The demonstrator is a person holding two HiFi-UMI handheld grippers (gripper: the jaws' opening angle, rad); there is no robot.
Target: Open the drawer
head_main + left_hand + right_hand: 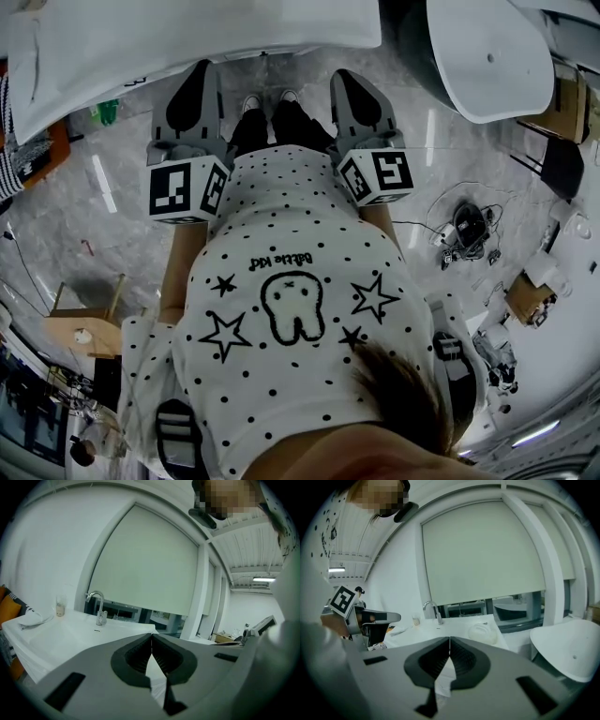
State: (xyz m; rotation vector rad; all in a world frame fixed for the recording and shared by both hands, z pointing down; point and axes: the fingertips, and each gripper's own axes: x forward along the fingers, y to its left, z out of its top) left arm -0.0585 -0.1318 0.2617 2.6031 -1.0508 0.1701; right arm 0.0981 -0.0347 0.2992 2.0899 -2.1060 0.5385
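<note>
Grey and closed, the left tool [200,70] has its two jaws pressed together with nothing between them. In its own view the ribbed pads [138,656] meet in a thin seam. The right tool [349,77] is the same: jaws together and empty, with its pads [461,658] touching at the tips.

Both tools are held out side by side in front of the person's dotted white shirt [291,309]. Each has its marker cube [186,190] nearest the body and its tip pointing toward a white table [187,28]. In both tool views they appear to stop short of the table.

On the table stands a chrome tap [97,607], with a small cup [59,607] to its left. A pale roller blind [145,569] hangs over the window behind. To the right of the table, apart from it, sits a rounded white tub [487,56]. Grey marbled floor [103,197] shows beneath the tools, with the person's shoes [270,99] between them.

The drawer cannot be picked out in any view, so where it sits cannot be told.
</note>
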